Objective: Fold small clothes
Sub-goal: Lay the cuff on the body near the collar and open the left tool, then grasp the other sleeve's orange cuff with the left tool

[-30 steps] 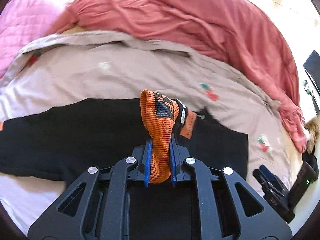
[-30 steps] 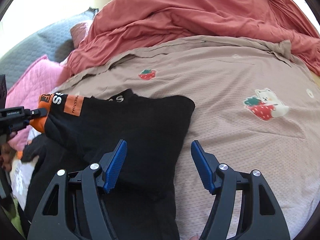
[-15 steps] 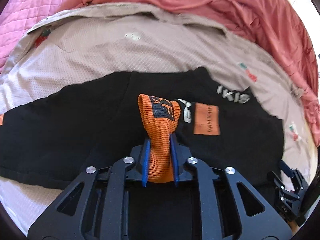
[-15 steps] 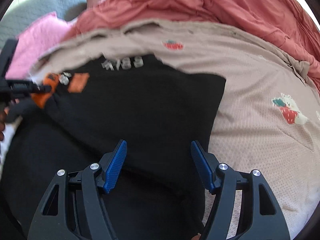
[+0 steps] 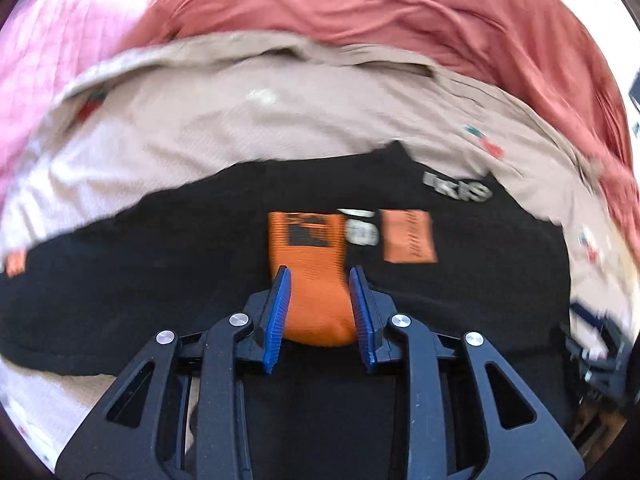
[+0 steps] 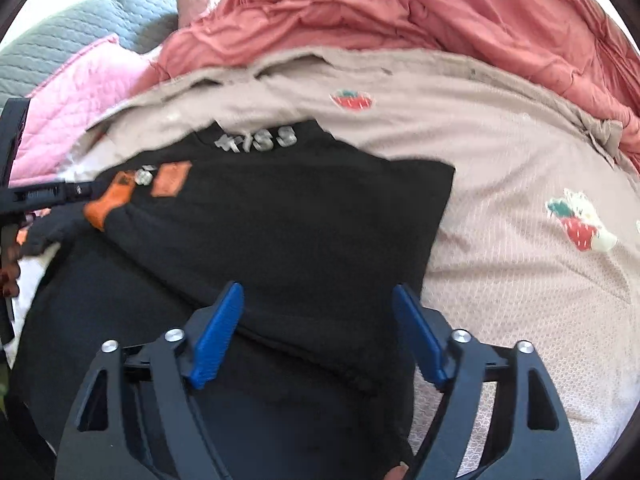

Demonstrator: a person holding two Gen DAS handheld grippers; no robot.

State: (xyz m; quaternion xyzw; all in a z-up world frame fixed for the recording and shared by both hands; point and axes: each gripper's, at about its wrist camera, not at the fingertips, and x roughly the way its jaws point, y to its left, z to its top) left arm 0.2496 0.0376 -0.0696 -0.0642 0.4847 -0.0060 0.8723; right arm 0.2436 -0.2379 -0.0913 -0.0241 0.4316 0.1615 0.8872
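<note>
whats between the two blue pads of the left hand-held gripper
The orange ribbed cuff of the black garment, seen in the left wrist view; the left hand-held gripper has just been opening.

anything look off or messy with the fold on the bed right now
Nothing damaged or spilled. The black garment lies folded over, but its orange cuff sits bunched between the left hand-held gripper, whose jaws have just been opening. The red blanket is crumpled behind.

This is a bedroom in a home. A bed fills the frame, covered with a beige sheet printed with strawberries. A rumpled red duvet lies at the top, and a pink quilted pillow at upper left.
</note>
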